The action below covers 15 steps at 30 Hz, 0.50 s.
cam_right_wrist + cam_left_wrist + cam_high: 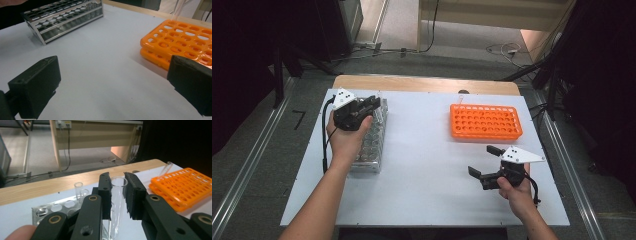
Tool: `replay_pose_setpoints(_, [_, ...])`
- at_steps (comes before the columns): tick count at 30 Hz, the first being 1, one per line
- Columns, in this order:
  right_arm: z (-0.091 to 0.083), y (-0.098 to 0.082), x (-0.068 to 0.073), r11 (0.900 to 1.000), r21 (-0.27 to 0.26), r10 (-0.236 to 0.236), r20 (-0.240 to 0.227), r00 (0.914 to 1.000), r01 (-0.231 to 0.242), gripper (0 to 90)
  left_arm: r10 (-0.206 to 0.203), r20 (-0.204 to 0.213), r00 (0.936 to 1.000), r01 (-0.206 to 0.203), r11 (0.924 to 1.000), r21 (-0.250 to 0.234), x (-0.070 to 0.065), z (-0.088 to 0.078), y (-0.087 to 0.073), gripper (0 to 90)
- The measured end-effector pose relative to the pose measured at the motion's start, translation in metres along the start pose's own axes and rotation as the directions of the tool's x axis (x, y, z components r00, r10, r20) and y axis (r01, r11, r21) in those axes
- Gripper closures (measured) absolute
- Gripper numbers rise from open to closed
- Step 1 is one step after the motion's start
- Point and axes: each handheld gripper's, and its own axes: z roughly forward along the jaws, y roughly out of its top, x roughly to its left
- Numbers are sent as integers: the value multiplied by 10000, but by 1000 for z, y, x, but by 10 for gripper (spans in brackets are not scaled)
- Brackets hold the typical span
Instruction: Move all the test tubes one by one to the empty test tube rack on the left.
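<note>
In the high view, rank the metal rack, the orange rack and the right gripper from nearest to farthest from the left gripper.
1. Metal rack: directly under the left gripper, at the table's left.
2. Orange rack: across the table, at the far right.
3. Right gripper: near right, open, a little farther off than the orange rack.

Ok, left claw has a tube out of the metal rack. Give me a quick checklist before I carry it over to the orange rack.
1. Grip: the left claw is shut on the glass tube, pads on both sides. Ok.
2. Tube attitude: roughly upright, open end up. Ok.
3. Tube clear of the metal rack: its lower end is hidden behind the claw. Cannot tell.
4. Orange rack: many open holes; one tube already stands at a far corner. Ok.
5. Path: bare white table between the two racks. Ok.
6. Right claw: open, holding nothing, low over the table near the orange rack's near edge, so it may crowd the approach. Cannot tell.
</note>
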Motion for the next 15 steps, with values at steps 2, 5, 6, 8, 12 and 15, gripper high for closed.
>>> replay_pose_setpoints(2, [0, 0, 0, 10000, -1, -9, -8, 10000, 9, 0, -20, -148, 9999, 19, 10000, -54, 2, 3, -1, 759])
replay_pose_setpoints(5, [0, 0, 0, 10000, -11, 7, -12, 10000, -7, 0, 77, -387, 9992, -78, 10000, -34, 3, 8, -3, 759])
replay_pose_setpoints(6, [-1, 0, 0, 10000, -26, 15, -4, 10000, -15, 0, 109, -443, 9990, -111, 9999, -37, 3, 9, -4, 759])
replay_pose_setpoints(8, [-1, 0, -1, 10000, -35, 14, 0, 10000, -14, 0, 104, -486, 9988, -103, 9999, 35, 4, 12, -5, 759])
replay_pose_setpoints(12, [-1, 0, -1, 10000, -52, 3, -25, 10000, -4, 0, 181, -571, 9982, -169, 9996, 211, 4, 17, -8, 759])
replay_pose_setpoints(15, [-1, 1, -1, 10000, -57, 22, -21, 10000, -22, 0, 204, -666, 9976, -183, 9993, 320, 6, 19, -9, 759])
